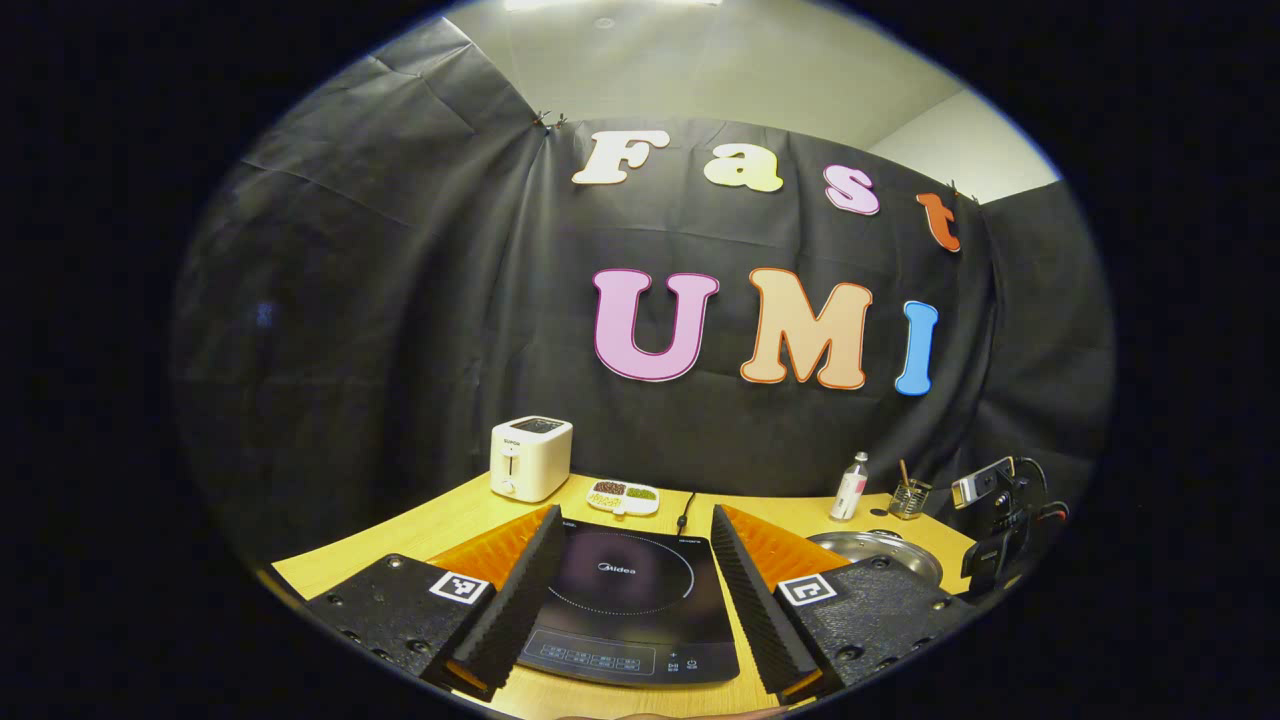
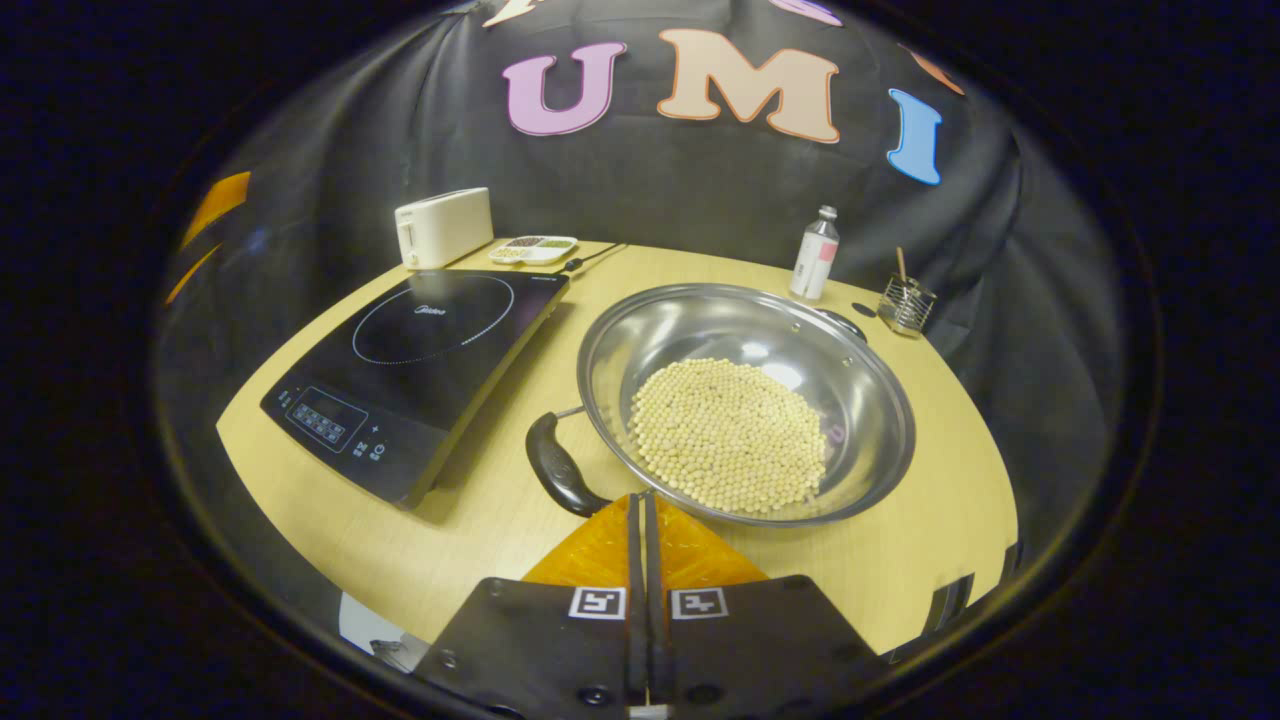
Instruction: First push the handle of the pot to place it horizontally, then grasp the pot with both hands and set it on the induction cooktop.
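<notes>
A steel pot (image 2: 745, 400) holding pale round beans sits on the wooden table, right of the black induction cooktop (image 2: 420, 365). Its near black handle (image 2: 560, 470) points toward me at the lower left; the far handle (image 2: 840, 322) is at the back right rim. My right gripper (image 2: 643, 505) is shut with nothing between its fingers, its tips just right of the near handle at the pot's near rim. My left gripper (image 1: 632, 540) stands open above the cooktop (image 1: 630, 600), which lies between its fingers. The pot's rim (image 1: 875, 550) shows to the right.
A white toaster (image 2: 445, 228) and a small divided dish (image 2: 532, 249) stand behind the cooktop, with its cord (image 2: 595, 258) beside them. A bottle (image 2: 815, 255) and a glass holder (image 2: 905, 303) stand at the back right. A camera on a stand (image 1: 1005, 500) is at the right edge.
</notes>
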`<state>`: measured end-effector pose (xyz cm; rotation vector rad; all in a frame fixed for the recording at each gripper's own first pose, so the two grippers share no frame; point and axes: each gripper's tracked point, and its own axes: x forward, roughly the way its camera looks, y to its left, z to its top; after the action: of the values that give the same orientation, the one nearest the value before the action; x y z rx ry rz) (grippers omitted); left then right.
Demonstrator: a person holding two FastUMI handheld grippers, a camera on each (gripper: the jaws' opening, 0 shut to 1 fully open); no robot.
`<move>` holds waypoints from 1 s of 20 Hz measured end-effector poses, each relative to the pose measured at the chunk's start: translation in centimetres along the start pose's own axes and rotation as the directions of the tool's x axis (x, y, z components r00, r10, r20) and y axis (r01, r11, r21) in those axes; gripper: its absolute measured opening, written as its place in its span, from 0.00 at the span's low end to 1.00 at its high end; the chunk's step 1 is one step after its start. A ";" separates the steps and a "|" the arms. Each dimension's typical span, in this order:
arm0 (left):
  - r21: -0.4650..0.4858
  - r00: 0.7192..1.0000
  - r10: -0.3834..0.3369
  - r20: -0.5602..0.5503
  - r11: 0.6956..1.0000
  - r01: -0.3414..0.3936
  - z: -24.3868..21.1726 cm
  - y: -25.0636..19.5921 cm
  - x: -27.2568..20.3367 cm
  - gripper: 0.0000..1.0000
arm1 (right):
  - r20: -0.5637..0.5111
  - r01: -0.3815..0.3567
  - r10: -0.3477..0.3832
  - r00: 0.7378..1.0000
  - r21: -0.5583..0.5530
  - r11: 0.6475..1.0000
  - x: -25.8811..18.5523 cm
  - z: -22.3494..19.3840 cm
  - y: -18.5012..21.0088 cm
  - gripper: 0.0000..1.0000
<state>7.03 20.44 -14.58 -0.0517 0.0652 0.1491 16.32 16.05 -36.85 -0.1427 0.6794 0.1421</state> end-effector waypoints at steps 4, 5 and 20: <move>-0.009 1.000 0.001 -0.010 1.000 -0.001 -0.2 0.1 0.1 0.84 | 0.001 -0.011 0.011 1.000 0.020 1.000 0.8 0.6 1.2 0.03; -0.012 1.000 0.001 -0.012 1.000 -0.001 -0.3 0.1 0.1 0.89 | 0.000 -0.015 0.015 1.000 0.025 1.000 0.9 0.7 1.5 0.02; -0.013 0.999 0.018 -0.031 1.000 -0.019 -0.6 1.2 0.4 0.89 | 0.055 -0.029 0.021 0.998 0.144 0.989 4.9 4.0 5.3 0.02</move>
<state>7.18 21.62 -15.23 -0.0664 0.0954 0.1671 21.61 22.38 -37.36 0.0096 0.6357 0.1200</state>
